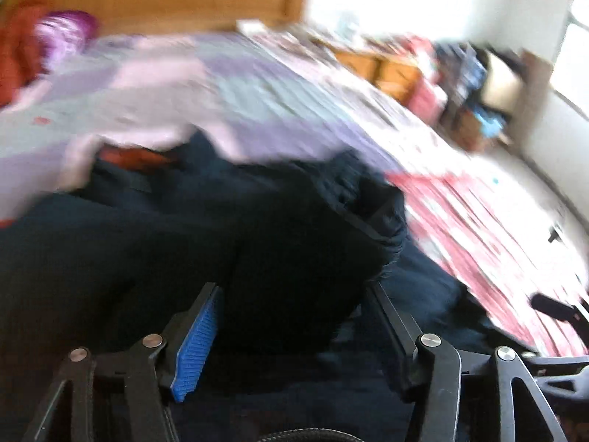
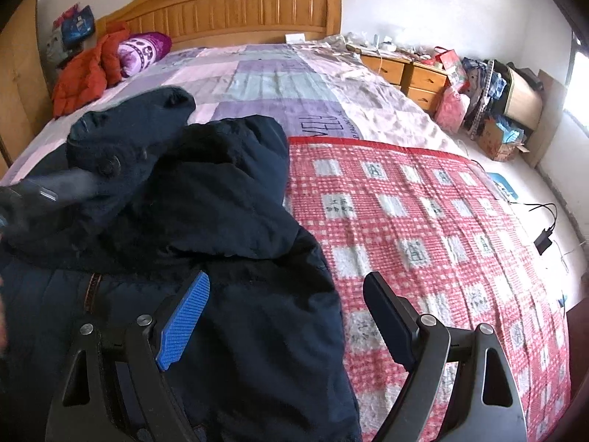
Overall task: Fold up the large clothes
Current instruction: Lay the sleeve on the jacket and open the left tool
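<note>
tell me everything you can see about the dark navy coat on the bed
The dark navy coat is a padded, hooded winter garment with a matte quilted shell. It lies crumpled on the bed's left side, hood bunched upward, its edge overlapping the red checked blanket. The right tongs hover open over its edge; the left tongs are open around a fold.

Left wrist view: heavy motion blur, window (image 1: 574, 55) overexposed. Right wrist view: sharp, daylit, fisheye-bent edges, dark corners.
</note>
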Tool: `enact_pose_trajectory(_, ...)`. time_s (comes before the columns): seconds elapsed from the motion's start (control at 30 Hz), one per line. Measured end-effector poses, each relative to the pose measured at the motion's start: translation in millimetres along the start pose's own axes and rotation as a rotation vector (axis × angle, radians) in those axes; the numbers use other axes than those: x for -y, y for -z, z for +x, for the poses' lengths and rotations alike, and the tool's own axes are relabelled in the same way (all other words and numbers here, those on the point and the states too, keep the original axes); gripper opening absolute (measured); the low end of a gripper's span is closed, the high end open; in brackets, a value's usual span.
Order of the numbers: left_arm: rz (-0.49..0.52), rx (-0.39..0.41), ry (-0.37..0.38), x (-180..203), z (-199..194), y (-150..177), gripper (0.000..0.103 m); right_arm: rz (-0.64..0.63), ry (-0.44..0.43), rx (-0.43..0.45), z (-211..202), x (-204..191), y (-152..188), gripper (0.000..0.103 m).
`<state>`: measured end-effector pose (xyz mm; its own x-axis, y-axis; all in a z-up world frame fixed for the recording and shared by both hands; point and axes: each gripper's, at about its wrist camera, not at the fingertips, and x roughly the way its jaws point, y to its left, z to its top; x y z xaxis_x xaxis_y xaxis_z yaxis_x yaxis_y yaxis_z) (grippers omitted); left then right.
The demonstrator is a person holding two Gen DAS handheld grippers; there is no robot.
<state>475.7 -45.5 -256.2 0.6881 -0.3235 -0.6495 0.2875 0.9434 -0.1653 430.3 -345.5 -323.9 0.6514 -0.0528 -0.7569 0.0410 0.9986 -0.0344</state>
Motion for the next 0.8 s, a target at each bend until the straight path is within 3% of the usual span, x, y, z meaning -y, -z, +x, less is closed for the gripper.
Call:
enact_pose_trajectory(0.17, -0.048, 0.125, -0.188, -90.1, -39.2, -27.5, 0.066, -0.002, 0.002, 0.007, -2.9, -11.1, -6.9, 0.089)
enact_pose_trajectory(0.23, -0.009, 0.172, -0.341, -121.1, -43.6, -37.6, 0.07, -0.006, -0.005, 0.017, -3.0, -20.8, -13.3, 0.089)
enact_pose_trajectory(0.3, -0.041, 0.153, -0.441, -156.4, -29.5, -43.1, 0.073, -0.016, -0.024, 0.026, -1.7, -36.1, -20.9, 0.089)
enact_pose_trajectory(0.37, -0.119, 0.017, -0.489, -193.5, 1.1, -33.5, 0.073, -0.034, -0.05, 0.034, 0.4, -54.3, -27.4, 0.089)
enact_pose_trajectory(0.47, -0.19, -0.176, -0.454, -216.2, 41.6, 14.9, 0.072, -0.066, -0.075, 0.037, 5.1, -77.8, -36.1, 0.089)
enact_pose_trajectory(0.57, -0.166, -0.122, -0.427, -201.5, 31.6, 52.8, 0.073, -0.086, -0.095, 0.028, 12.9, -99.7, -45.7, 0.089)
enact_pose_trajectory(0.7, -0.196, -0.098, -0.395, -200.4, 25.7, 54.5, 0.072, -0.098, -0.102, 0.008, 26.4, -110.8, -55.3, 0.089)
enact_pose_trajectory(0.8, -0.17, -0.097, -0.378, -198.6, 24.2, 52.4, 0.072, -0.001, -0.108, -0.024, 37.7, -103.0, -63.1, 0.089)
